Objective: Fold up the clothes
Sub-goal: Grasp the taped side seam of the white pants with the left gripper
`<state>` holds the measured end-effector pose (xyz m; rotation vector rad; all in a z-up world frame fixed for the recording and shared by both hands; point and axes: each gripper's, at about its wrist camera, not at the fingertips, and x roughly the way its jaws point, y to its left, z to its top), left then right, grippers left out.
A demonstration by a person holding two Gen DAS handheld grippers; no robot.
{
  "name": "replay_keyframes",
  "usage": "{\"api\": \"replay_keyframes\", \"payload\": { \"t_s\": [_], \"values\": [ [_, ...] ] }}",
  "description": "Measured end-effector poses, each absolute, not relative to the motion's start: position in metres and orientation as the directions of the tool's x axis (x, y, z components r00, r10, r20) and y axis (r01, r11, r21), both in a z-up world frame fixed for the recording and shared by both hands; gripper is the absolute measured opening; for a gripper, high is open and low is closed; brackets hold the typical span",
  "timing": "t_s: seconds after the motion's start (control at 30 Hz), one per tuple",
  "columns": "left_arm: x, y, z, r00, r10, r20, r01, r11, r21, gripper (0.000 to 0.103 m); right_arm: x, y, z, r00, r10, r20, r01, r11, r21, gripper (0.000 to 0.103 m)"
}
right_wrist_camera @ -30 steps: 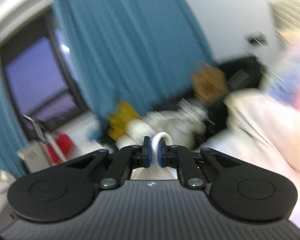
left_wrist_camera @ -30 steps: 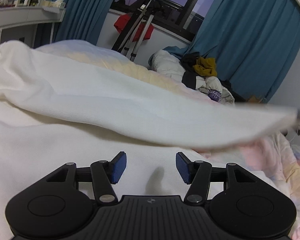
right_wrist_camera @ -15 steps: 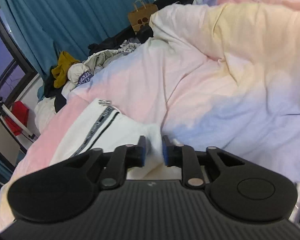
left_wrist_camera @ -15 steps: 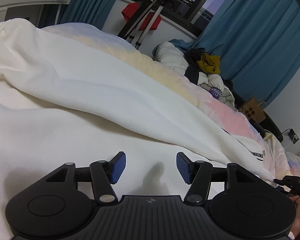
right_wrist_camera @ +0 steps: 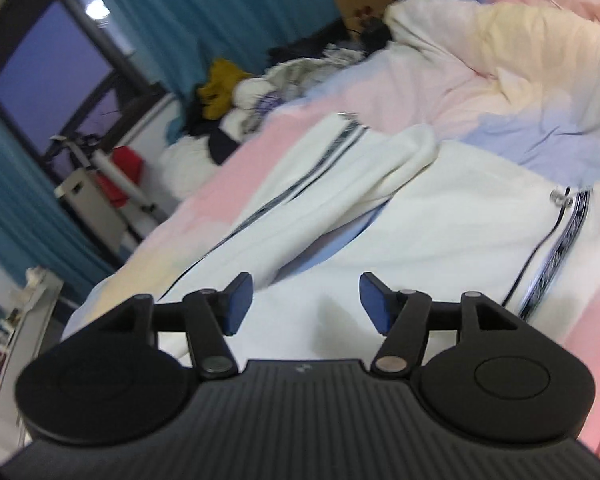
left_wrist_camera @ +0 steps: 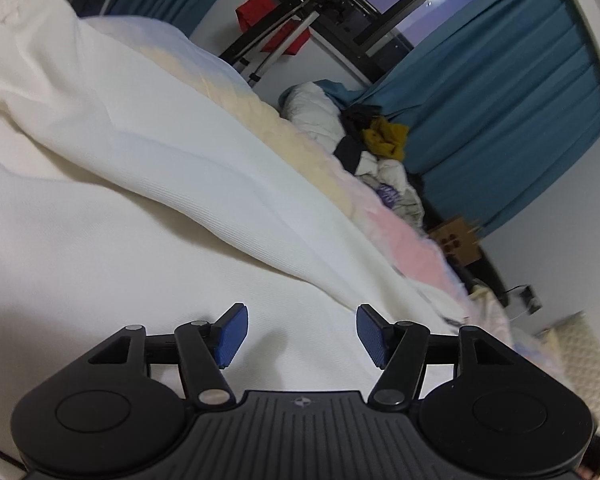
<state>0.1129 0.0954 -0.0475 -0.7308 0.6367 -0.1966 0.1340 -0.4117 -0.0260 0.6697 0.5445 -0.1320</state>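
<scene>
While the white garment lies spread on the bed, both grippers hover over it. Left gripper and right gripper have fingers released, grasping nothing.

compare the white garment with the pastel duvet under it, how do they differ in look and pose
The white garment is plain cream with dark striped trim; the pastel duvet is pink, yellow and blue patches. The garment lies spread on top with a sleeve folded over; the duvet bunches in rumpled mounds beyond. Both are soft fabric on the bed.
</scene>
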Motion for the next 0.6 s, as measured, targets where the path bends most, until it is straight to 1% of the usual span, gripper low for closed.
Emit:
{"api": "replay_keyframes", "payload": {
  "t_s": [0.1,0.23,0.37,0.43,0.5,0.6],
  "values": [
    [0.115,0.097,-0.056,0.791,-0.408,-0.456,-0.042,0.707,-0.706,0.063,0.118,-0.397,-0.031,0.844,0.045,-0.535,0.304,0.782,0.544,0.063],
    [0.122,0.093,-0.066,0.773,-0.415,-0.480,-0.060,0.705,-0.706,0.063,0.124,-0.402,-0.045,0.827,0.045,-0.561,0.335,0.762,0.554,0.063],
    [0.141,0.069,-0.048,0.755,-0.385,-0.530,0.007,0.814,-0.581,0.062,0.133,-0.412,-0.060,0.810,0.021,-0.586,0.383,0.739,0.555,0.063],
    [0.161,0.054,-0.033,0.754,-0.391,-0.528,0.082,0.854,-0.514,0.062,0.136,-0.417,-0.066,0.811,0.046,-0.584,0.384,0.712,0.589,0.063],
    [0.189,0.035,-0.018,0.746,-0.397,-0.534,0.164,0.887,-0.431,0.062,0.141,-0.417,-0.069,0.814,0.051,-0.579,0.377,0.711,0.593,0.063],
    [0.246,0.000,-0.004,0.717,-0.414,-0.561,0.294,0.909,-0.295,0.062,0.148,-0.417,-0.072,0.818,0.059,-0.572,0.368,0.711,0.599,0.063]
  ]
}}
